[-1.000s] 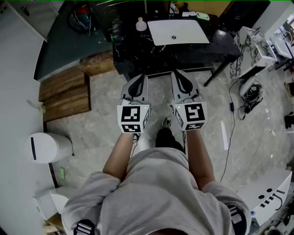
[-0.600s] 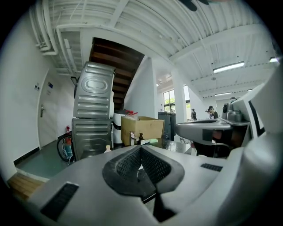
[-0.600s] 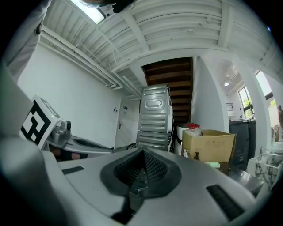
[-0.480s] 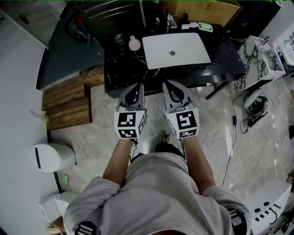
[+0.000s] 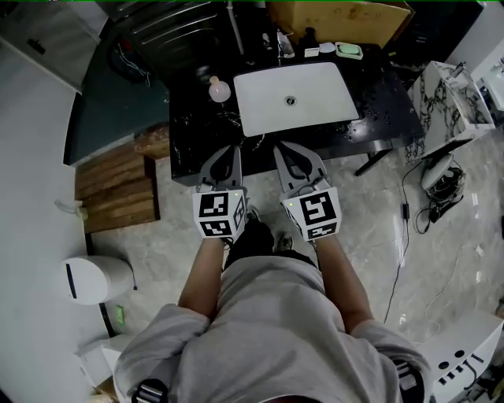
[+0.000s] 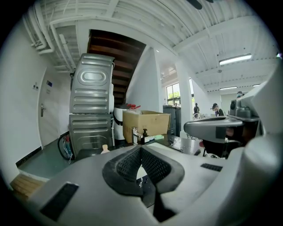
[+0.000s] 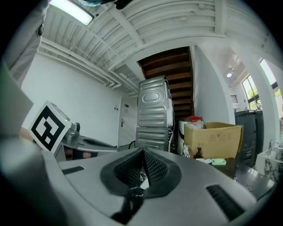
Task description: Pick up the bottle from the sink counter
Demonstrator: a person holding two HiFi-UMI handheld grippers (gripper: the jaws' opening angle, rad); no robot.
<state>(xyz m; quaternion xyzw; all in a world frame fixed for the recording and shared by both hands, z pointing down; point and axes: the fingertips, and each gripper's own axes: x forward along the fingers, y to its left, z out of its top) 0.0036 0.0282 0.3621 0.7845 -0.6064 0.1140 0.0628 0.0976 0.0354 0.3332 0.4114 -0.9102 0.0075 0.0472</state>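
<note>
Two tools are hovering side by side at the near edge of the worktop (image 5: pixel 378 110), in front of the sink (image 5: pixel 268 110), with both forearms reaching forward. Left tool (image 5: pixel 224 155) and right tool (image 5: pixel 288 153) are both staying clenched, gripping nothing. Bottle (image 5: pixel 219 91) is standing upright just left of the sink, well apart from both tools. Cardboard box (image 5: pixel 339 12) is sitting behind the sink. In the left gripper view, the tool's body is hiding the bottle's lower part.

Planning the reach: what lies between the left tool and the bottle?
Only bare black counter between left tool and bottle, per the head view.
</note>
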